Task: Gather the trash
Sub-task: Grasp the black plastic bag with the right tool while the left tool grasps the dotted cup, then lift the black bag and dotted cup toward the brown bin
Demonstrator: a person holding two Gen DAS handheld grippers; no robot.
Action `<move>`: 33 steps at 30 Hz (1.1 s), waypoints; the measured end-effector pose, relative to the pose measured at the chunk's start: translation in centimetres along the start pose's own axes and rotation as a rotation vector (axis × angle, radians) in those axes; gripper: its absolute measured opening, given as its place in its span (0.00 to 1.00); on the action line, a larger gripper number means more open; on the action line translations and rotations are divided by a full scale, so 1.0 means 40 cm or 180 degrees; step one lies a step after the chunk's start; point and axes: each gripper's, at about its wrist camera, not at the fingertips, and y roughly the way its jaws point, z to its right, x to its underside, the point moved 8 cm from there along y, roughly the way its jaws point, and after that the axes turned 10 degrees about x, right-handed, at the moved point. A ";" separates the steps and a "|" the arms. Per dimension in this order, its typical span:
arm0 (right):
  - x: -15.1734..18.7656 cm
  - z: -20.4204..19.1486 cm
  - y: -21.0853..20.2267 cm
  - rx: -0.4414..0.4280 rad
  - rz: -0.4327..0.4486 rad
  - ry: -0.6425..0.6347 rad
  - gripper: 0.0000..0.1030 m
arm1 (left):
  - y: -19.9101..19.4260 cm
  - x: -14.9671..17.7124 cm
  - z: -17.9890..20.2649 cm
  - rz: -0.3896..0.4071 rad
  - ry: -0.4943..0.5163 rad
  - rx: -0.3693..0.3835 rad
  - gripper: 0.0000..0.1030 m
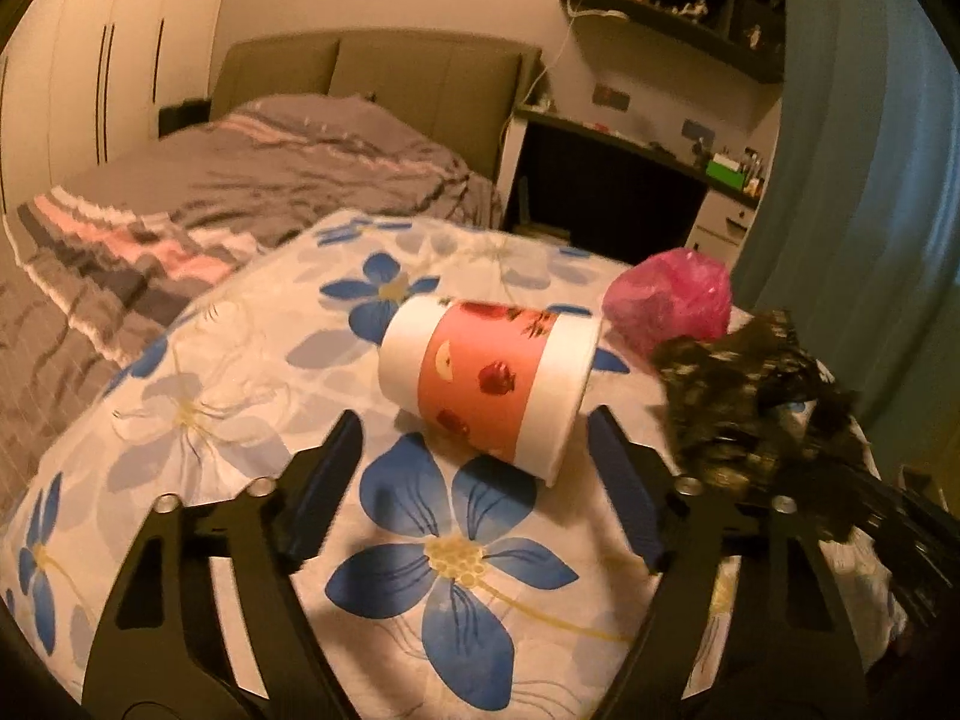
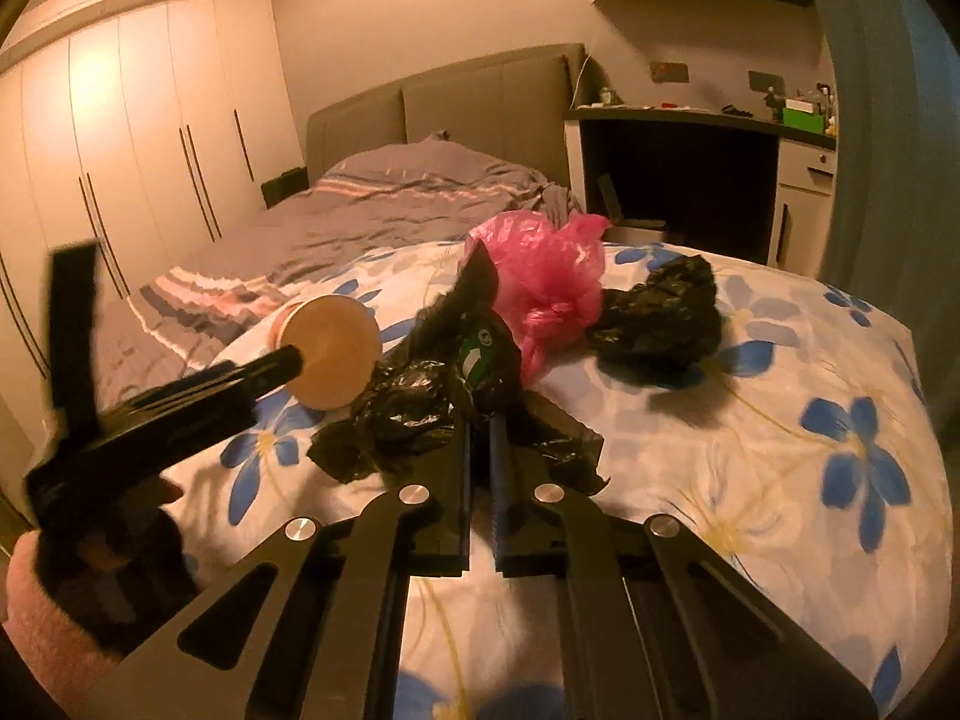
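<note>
A paper cup (image 1: 489, 387) with a red fruit band lies on its side on the flowered blanket (image 1: 240, 372). My left gripper (image 1: 474, 456) is open, its fingers on either side of the cup's near end, just short of it. My right gripper (image 2: 480, 414) is shut on a crumpled black plastic bag (image 2: 420, 414) with something green inside, held just above the blanket. The bag shows blurred at the right in the left wrist view (image 1: 738, 408). A pink plastic bag (image 2: 546, 276) and another black bag (image 2: 660, 318) lie behind it. The cup (image 2: 330, 351) shows its open mouth in the right wrist view.
The flowered blanket (image 2: 810, 420) covers a rounded cushion in front of a grey bed (image 2: 372, 210). White wardrobes (image 2: 150, 138) stand at the left. A dark desk (image 2: 684, 180) with shelves above stands at the back right. A blue curtain (image 1: 870, 210) hangs at the right.
</note>
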 end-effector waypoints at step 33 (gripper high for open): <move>0.079 0.095 -0.330 0.0268 0.0420 0.0245 0.03 | -0.206 0.037 0.110 0.0258 -0.0033 0.0355 0.02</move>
